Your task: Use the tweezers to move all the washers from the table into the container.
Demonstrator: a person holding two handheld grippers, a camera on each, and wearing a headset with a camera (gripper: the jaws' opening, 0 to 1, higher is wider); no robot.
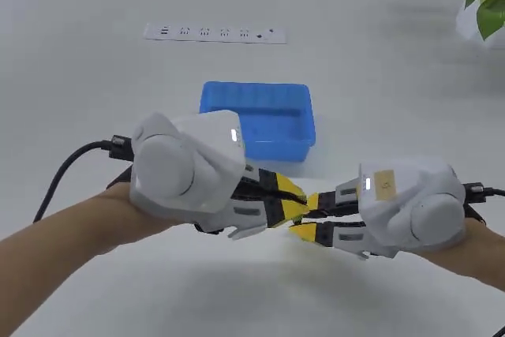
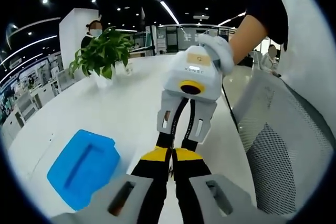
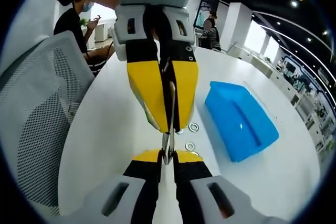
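Head view has your left gripper (image 1: pixel 304 204) and right gripper (image 1: pixel 298 230) meeting tip to tip low over the white table (image 1: pixel 379 76), with the blue container (image 1: pixel 256 120) just behind them. Right gripper view shows your right gripper's jaws closed on one end of the tweezers (image 3: pixel 167 146). Your left gripper comes in from the top and pinches the same tweezers between its yellow fingers (image 3: pixel 149 93). Washers (image 3: pixel 193 127) lie on the table just beside the tips, between them and the container and apart from it.
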